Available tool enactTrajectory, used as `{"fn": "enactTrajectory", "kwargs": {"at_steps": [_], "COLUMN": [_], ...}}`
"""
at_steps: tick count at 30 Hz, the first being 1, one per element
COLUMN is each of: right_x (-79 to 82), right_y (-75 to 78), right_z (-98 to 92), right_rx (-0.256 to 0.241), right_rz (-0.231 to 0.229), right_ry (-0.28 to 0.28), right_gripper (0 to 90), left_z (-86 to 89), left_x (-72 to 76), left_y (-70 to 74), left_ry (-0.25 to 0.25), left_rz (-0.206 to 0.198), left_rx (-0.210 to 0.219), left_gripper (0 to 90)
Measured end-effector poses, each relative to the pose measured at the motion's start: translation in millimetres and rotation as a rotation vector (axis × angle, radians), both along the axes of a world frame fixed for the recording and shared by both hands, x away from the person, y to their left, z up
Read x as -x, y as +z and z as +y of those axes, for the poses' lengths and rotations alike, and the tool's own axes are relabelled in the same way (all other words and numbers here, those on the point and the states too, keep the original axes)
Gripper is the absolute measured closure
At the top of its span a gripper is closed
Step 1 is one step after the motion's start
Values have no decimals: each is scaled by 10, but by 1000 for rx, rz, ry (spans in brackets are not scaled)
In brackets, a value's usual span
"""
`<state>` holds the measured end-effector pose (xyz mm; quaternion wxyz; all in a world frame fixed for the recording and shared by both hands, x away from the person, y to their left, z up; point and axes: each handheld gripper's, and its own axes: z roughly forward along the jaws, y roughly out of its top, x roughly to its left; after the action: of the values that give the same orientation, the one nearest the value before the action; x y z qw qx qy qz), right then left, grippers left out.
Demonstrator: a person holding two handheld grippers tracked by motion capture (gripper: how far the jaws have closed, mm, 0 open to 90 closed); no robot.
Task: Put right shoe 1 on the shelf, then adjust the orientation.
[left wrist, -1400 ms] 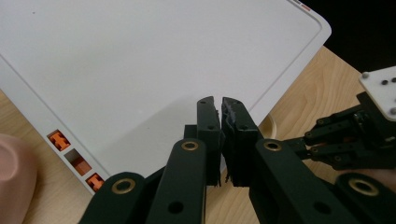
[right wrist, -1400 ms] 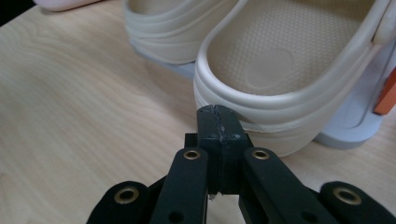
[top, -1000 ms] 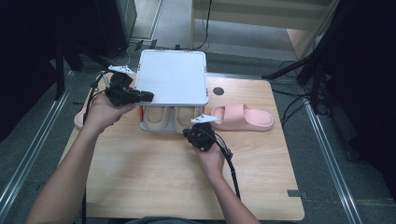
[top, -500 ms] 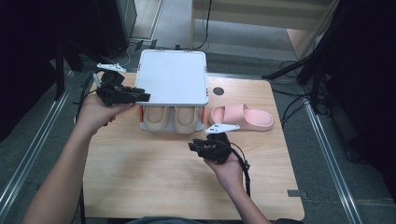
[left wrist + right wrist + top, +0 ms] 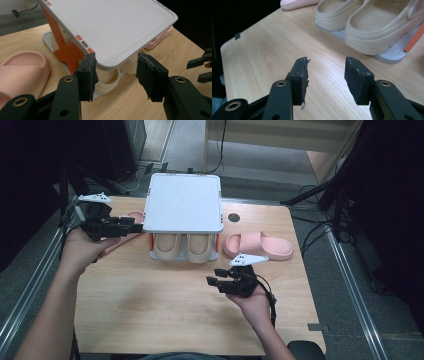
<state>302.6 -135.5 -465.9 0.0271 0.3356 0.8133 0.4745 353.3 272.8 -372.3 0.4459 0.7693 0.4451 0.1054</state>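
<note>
Item: white rack top [image 5: 183, 202], raised over 2 cream clogs [image 5: 183, 246] at the table's [image 5: 150, 320] far middle. We hold the left gripper [image 5: 116, 75] at its near-left corner, jaws apart, corner between them, not yet clamped. We should seat deeper before closing. Right gripper [image 5: 220, 282] hangs open, well apart; pink slide [image 5: 260, 245] beside.
</note>
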Motion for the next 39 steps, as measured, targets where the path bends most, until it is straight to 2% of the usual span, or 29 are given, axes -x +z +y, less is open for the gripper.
{"fn": "enactTrajectory", "kwargs": {"at_steps": [5,6,7,8,9,14,16,18,20,23,25,32,33,36,39], "right_x": [-77,-92,-130,-130,-150,-164,-176,-178,-169,-165,-164,-120,-111,-105,-78], "right_y": [27,25,14,14,10,18,9,5,8,6,-7,-38,-50,-70,-91], "right_z": [3,6,23,23,41,59,62,71,84,102,110,120,121,117,100], "right_rx": [-5,-1,11,11,14,31,28,34,39,42,51,59,60,58,68], "right_rz": [9,2,7,7,17,4,17,17,15,12,17,20,26,29,32], "right_ry": [-3,3,9,9,15,25,27,32,37,39,41,49,48,47,41], "right_gripper": [538,538,540,540,542,546,551,552,554,557,557,557,557,557,557], "left_z": [113,146,174,196,229,378,448,497,540,608,651,758,776,838,870], "left_x": [46,51,58,66,75,65,32,16,-12,-81,-125,-282,-307,-392,-463], "left_y": [-67,-86,-98,-106,-130,-253,-319,-390,-453,-556,-601,-751,-777,-852,-903], "left_ry": [34,43,46,48,53,90,121,136,134,133,141,173,179,175,190], "left_rz": [8,25,33,30,16,6,46,26,21,52,60,69,71,93,80], "left_rx": [-8,-10,-6,-9,-13,-17,-22,-51,-56,-76,-69,-95,-95,-54,-62], "left_gripper": [515,538,597,597,650,703,715,830,883,892,894,894,894,895,896]}}
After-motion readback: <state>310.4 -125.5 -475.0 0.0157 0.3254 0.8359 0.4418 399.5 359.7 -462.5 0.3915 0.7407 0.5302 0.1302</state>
